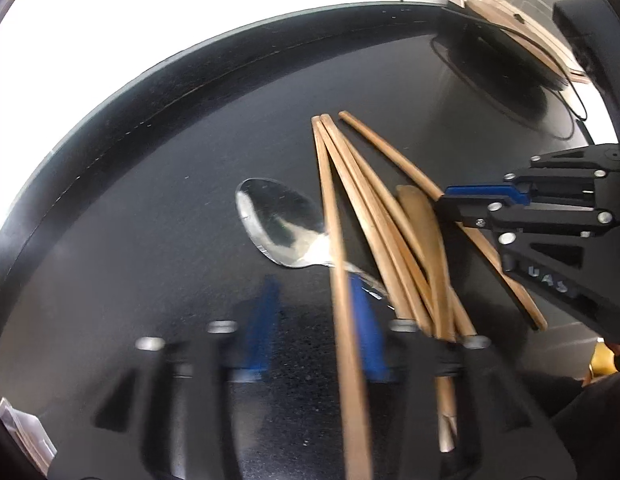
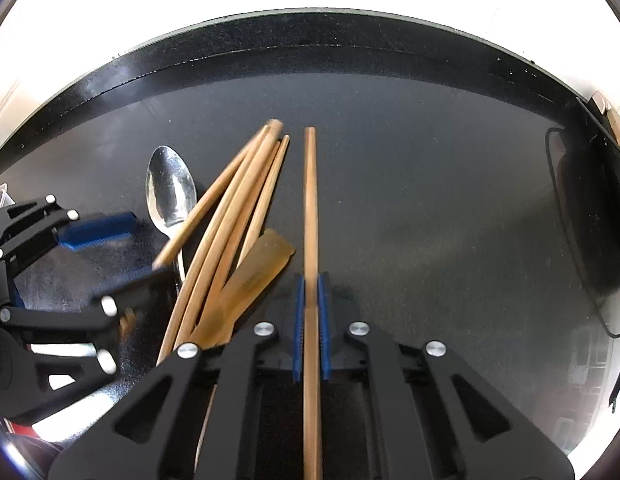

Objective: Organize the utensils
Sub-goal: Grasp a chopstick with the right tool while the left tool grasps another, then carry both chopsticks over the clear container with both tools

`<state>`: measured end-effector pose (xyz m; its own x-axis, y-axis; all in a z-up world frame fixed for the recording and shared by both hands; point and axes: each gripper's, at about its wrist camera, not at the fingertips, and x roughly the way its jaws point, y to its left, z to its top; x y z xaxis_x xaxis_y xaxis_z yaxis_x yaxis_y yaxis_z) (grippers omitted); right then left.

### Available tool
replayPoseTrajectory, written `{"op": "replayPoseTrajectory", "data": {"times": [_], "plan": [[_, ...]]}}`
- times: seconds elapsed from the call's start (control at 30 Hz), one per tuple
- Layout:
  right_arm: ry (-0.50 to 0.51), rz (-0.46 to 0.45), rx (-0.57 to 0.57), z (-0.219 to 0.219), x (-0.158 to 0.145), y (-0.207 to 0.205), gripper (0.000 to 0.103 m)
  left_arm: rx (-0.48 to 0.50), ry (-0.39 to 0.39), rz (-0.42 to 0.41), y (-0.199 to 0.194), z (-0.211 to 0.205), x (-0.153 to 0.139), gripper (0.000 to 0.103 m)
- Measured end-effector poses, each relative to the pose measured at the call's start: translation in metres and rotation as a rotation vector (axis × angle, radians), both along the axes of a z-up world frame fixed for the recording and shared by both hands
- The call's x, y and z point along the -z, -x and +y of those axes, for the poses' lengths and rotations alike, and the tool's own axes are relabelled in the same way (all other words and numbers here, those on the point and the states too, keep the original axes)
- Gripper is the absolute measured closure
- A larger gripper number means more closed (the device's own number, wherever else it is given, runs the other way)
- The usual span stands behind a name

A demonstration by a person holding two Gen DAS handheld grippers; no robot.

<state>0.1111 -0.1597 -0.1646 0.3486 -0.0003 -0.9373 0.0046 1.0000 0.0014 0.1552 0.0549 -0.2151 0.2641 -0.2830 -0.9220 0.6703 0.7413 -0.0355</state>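
Several wooden chopsticks (image 1: 366,216) lie fanned on a black table (image 1: 149,240), with a metal spoon (image 1: 277,224) and a flat wooden spatula (image 1: 426,232) among them. My right gripper (image 2: 311,300) is shut on one chopstick (image 2: 310,200), which points straight ahead, apart from the pile (image 2: 237,208). That gripper also shows in the left wrist view (image 1: 450,208). My left gripper (image 1: 314,320) is open and blurred, its blue pads (image 1: 265,320) spread over the spoon handle and a chopstick. It also shows in the right wrist view (image 2: 109,256), beside the spoon (image 2: 169,192).
A black cable loop (image 2: 582,240) lies at the table's right side. The table's raised far edge (image 2: 310,44) curves across the back. A wooden board (image 1: 522,28) sits at the far right corner.
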Motion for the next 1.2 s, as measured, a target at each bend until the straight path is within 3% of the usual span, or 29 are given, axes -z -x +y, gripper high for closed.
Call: {"op": "replayPoseTrajectory", "data": {"times": [0.03,0.07,0.7,0.97,1.2], "plan": [[-0.004,0.001,0.008,-0.001,0.000,0.000,0.095,-0.001,0.005,0.009,0.000,0.000,0.000,0.093],[-0.006,0.003,0.013,-0.003,0.000,-0.001,0.095,-0.007,0.011,0.022,-0.001,0.000,0.000,0.097],[0.002,-0.087,-0.004,0.002,-0.043,0.013,0.096,-0.130,0.041,-0.069,0.017,0.032,-0.049,0.098],[-0.004,-0.154,-0.076,0.030,-0.074,0.035,0.096,-0.266,0.054,-0.109,0.047,0.083,-0.080,0.098],[-0.025,-0.178,-0.199,0.085,-0.086,0.047,0.096,-0.406,0.042,-0.127,0.078,0.145,-0.094,0.098]]}}
